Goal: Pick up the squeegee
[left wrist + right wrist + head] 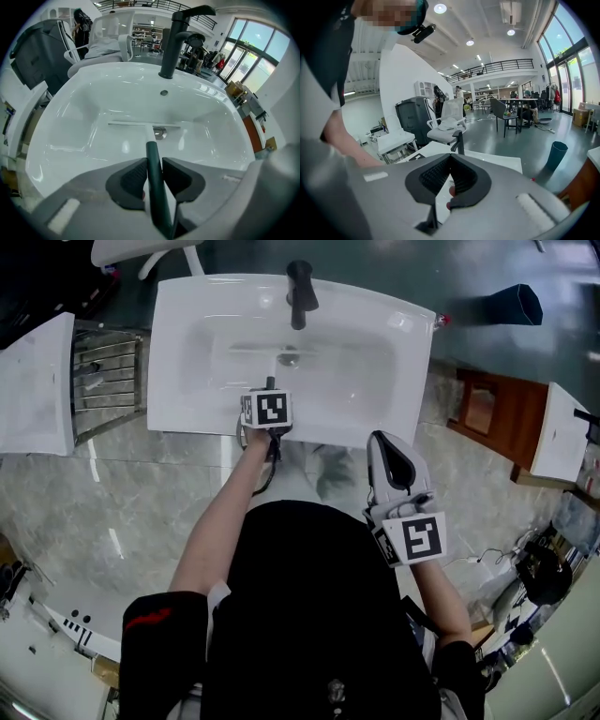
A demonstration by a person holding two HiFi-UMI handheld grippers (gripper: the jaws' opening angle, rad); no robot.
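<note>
The squeegee [153, 154] lies in the white sink [70, 117], its pale blade across the basin floor near the drain [161, 133] and its dark green handle pointing back at me. My left gripper [153, 176] points steeply down over the sink's front edge, and both ribbed pads [136, 178] press on the handle. In the head view the left gripper [269, 395] sits under its marker cube, and only the squeegee's faint blade [272, 346] shows. My right gripper [382, 442] hovers off the sink's front right corner, its jaws together with nothing between them [451, 161].
A black faucet [300, 292] stands at the back of the sink [178, 352]. A metal rack [108, 381] and a white counter are at the left, a wooden cabinet [497, 413] at the right, and a teal bin [516, 304] on the floor behind.
</note>
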